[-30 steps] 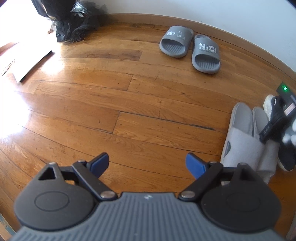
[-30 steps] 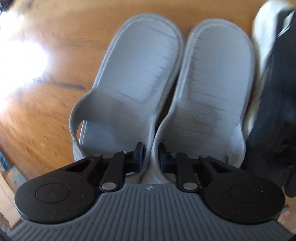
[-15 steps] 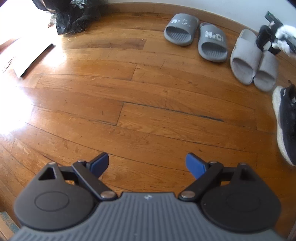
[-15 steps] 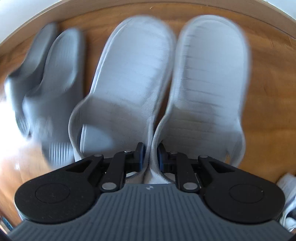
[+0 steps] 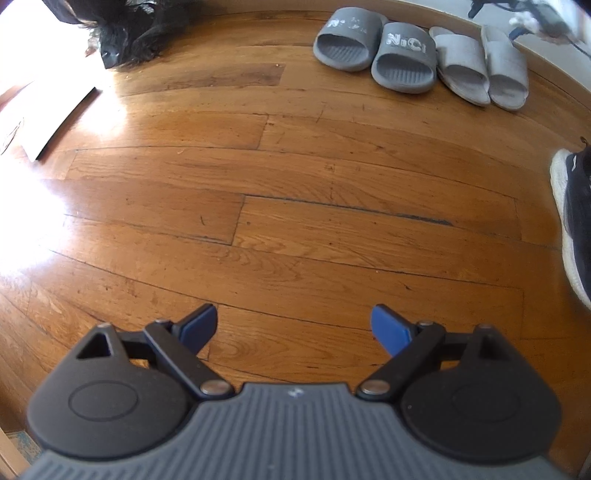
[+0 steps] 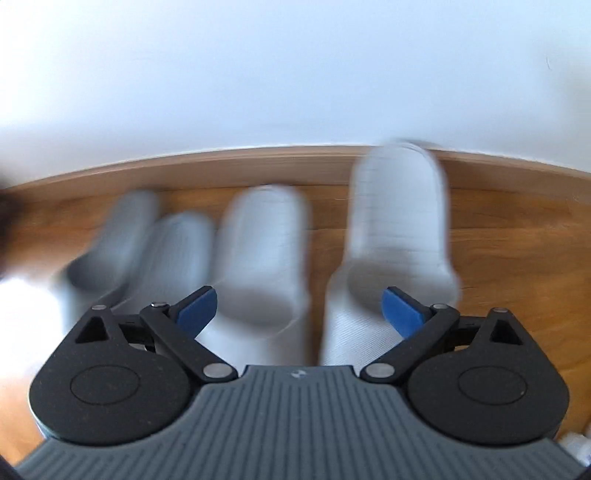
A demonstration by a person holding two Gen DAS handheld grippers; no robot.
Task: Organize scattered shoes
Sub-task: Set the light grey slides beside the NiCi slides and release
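Observation:
In the left wrist view two dark grey slides [image 5: 373, 48] and two light grey slippers [image 5: 480, 66] stand in a row by the baseboard. A black sneaker with a white sole [image 5: 574, 218] lies at the right edge. My left gripper [image 5: 293, 326] hangs open over bare floor, holding nothing. The right wrist view is blurred. There my right gripper [image 6: 299, 306] has its jaws opening wide, and the two light grey slippers [image 6: 399, 229] lie on the floor between and beyond the blue pads [image 6: 400, 312], free of them. The dark grey slides [image 6: 147, 243] are to their left.
A black plastic bag [image 5: 125, 33] sits at the back left by a white board [image 5: 40, 122] in bright sunlight. The white wall and wooden baseboard [image 6: 258, 166] run behind the shoes. Wooden floor [image 5: 295, 206] spreads between me and the row.
My right gripper carried the light grey slipper pair from beside the sneaker to the wall, next to the dark slides, then let go and opened. The left gripper stayed open.

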